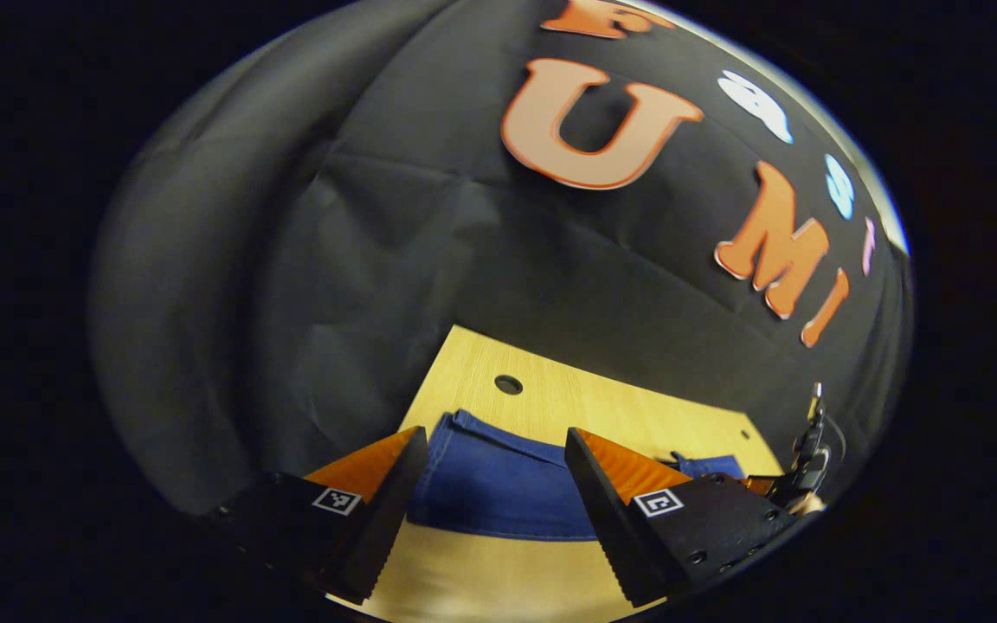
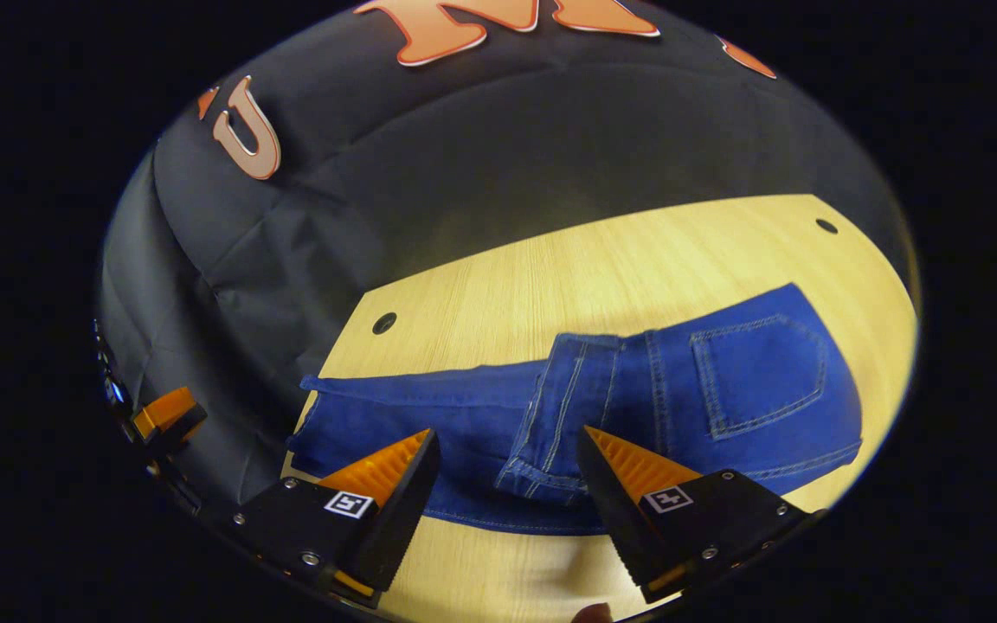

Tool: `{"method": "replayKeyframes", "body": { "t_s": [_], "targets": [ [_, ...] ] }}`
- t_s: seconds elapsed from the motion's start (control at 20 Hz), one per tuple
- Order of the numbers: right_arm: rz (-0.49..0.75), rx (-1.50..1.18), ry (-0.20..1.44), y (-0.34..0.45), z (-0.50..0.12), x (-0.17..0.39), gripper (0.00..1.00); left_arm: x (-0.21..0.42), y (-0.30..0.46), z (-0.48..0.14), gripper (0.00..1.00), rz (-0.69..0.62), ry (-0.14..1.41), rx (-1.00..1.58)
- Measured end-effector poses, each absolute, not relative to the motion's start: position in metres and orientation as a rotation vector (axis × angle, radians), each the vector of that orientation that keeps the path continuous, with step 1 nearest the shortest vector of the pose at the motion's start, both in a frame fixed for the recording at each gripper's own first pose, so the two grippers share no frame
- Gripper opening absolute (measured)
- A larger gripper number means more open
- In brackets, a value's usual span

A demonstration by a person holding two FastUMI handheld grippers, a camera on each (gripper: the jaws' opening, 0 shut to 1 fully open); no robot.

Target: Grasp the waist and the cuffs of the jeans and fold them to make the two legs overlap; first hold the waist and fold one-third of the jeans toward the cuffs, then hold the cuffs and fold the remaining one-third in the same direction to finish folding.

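Note:
Blue jeans (image 2: 723,389) lie flat on the wooden table (image 2: 594,268), legs overlapped. The waist part is folded over the legs, with a back pocket (image 2: 758,372) facing up and the waistband (image 2: 563,407) near the middle. My right gripper (image 2: 507,510) hovers open just in front of the waistband, nothing between its fingers. The cuff end of the jeans (image 1: 498,484) lies ahead of my left gripper (image 1: 490,510), which is open and holds nothing. The left gripper (image 2: 165,415) also appears at the left edge of the right gripper view.
The table has small round holes (image 2: 384,323) (image 2: 826,226) (image 1: 508,384) near its far edge. The black cloth wall stands right behind the table. Bare wood (image 1: 498,571) lies between the jeans and the near edge. The other gripper (image 1: 810,459) shows at the right rim.

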State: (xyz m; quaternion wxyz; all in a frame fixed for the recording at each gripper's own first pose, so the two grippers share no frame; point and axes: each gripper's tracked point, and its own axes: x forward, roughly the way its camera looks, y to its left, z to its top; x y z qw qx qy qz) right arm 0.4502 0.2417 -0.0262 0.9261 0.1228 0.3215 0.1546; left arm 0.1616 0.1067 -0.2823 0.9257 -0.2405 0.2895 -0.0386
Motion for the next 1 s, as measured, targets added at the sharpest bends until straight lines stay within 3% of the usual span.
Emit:
{"method": "replayKeyframes", "body": {
  "t_s": [0.25,0.4,1.0],
  "targets": [
    [0.362,0.281,0.635,0.216,0.004,0.448,0.98,0.123,0.113,-0.346,0.98,0.166,0.758,-0.978],
    [0.361,0.324,0.612,0.195,0.017,0.443,0.98,0.101,0.119,-0.382,0.98,0.352,0.825,-1.043],
    [0.294,0.391,0.63,0.129,0.015,0.431,0.98,0.147,0.095,-0.418,0.98,0.388,0.839,-1.069]
  ]
}}
